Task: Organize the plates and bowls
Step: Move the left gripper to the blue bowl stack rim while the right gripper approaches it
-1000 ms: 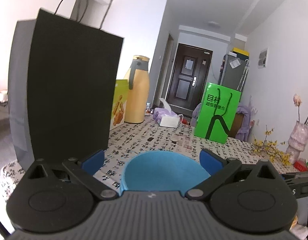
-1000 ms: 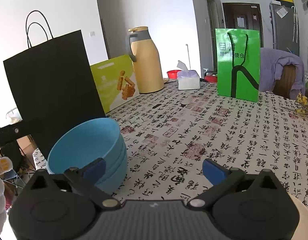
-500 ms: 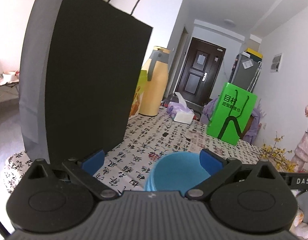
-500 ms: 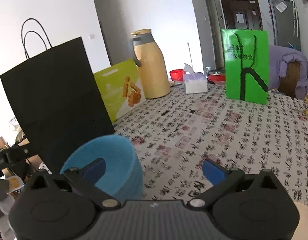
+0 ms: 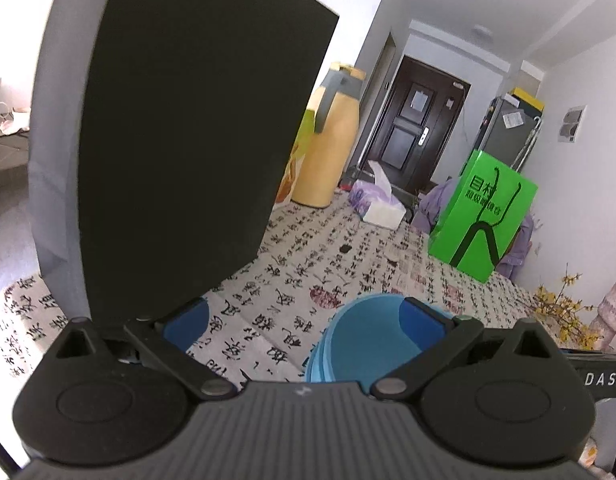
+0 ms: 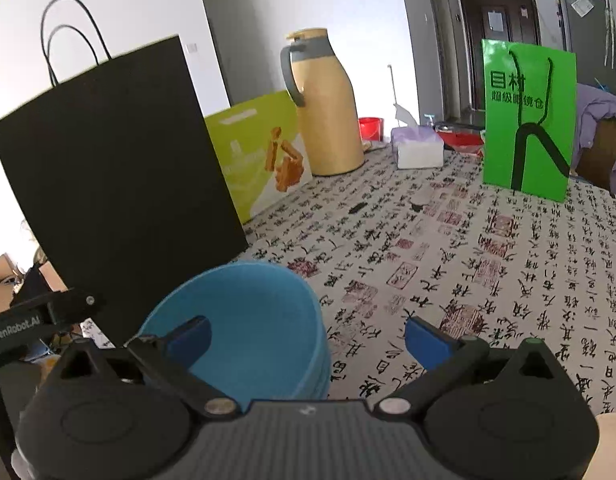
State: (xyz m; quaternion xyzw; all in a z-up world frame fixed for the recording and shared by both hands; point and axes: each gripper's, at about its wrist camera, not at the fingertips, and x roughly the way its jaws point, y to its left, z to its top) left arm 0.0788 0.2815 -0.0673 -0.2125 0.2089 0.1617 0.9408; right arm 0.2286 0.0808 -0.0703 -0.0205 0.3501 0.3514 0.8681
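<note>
Step in hand: approach. The stack of blue plastic bowls [image 6: 244, 328] rests on the calligraphy-print tablecloth [image 6: 468, 264], beside the black paper bag [image 6: 116, 168]. Left gripper [image 5: 304, 316] and right gripper [image 6: 306, 334] are both released, empty. Next: straddle one rim wall, then clench.

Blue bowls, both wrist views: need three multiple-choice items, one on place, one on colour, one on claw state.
1. Where do the blue bowls stand?
A. In front of the black bag
B. Behind the green bag
C. On top of the tissue box

2. What colour is the jug?
A. Red
B. Yellow with a grey handle
C. White

3. How is the right claw?
A. Shut on a bowl
B. Shut on nothing
C. Open

Key: 1 A, the bowls sit on the tablecloth right before the black bag. 2 B, its body is yellow and its handle grey. 3 C, its fingers stand wide apart, one over the bowl, gripping nothing.
</note>
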